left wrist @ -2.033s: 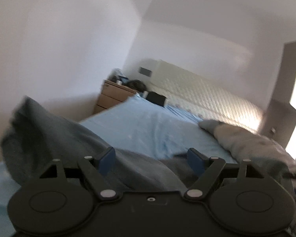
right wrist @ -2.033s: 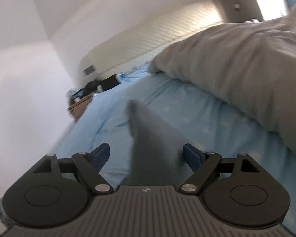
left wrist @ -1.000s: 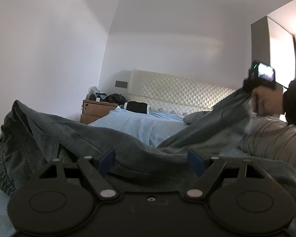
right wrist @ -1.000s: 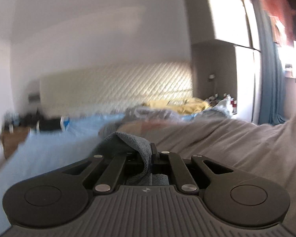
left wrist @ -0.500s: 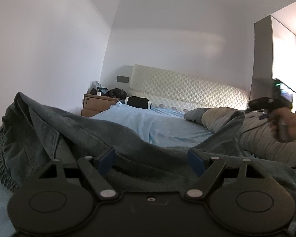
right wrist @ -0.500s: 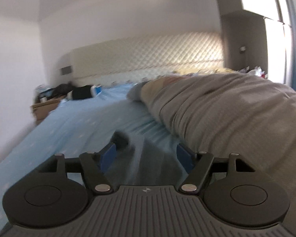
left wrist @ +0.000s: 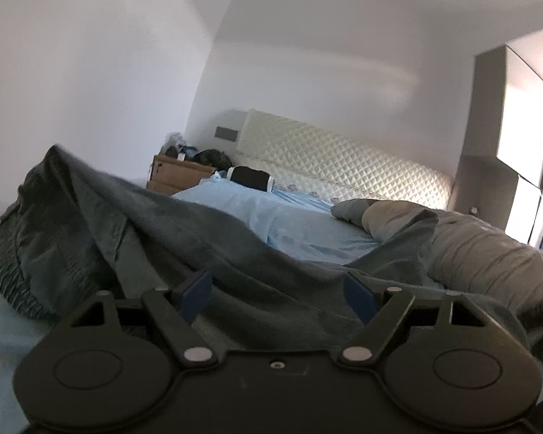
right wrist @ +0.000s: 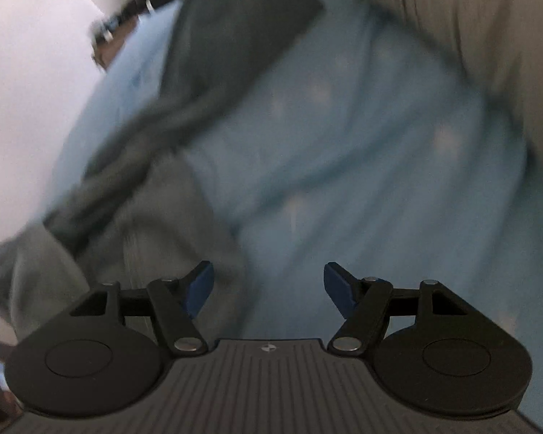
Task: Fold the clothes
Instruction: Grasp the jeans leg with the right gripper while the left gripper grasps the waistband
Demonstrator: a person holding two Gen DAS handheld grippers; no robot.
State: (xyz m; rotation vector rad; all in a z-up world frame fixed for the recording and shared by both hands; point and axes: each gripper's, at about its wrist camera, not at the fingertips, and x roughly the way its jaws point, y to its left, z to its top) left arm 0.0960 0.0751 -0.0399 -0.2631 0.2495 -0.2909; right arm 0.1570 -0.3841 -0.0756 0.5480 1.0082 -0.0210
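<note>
The jeans lie spread across the near end of the bed, on the blue sheet; in the left wrist view the dark denim heaps up at the left, with what looks like the waistband bunched there, and one corner stands up against the grey duvet. In the right wrist view, which is blurred, a leg runs away from us toward the far wall and the paler part of the denim sits under our left finger. Our left tool hangs low over the cloth with its jaws wide and nothing gripped between them. Our right tool points down at the sheet, jaws wide too; they have just been opening, and only bare sheet shows between them. We judge that we are between grips: the jeans are laid out but no fold is made yet. The next move calls for each of us to take a fresh hold on an edge, likely hem and waistband, and bring one over the other. The duvet crowds the right side of the bed and may catch the cloth. Beyond it are a quilted headboard, a nightstand and a dark roll by the pillows.
</note>
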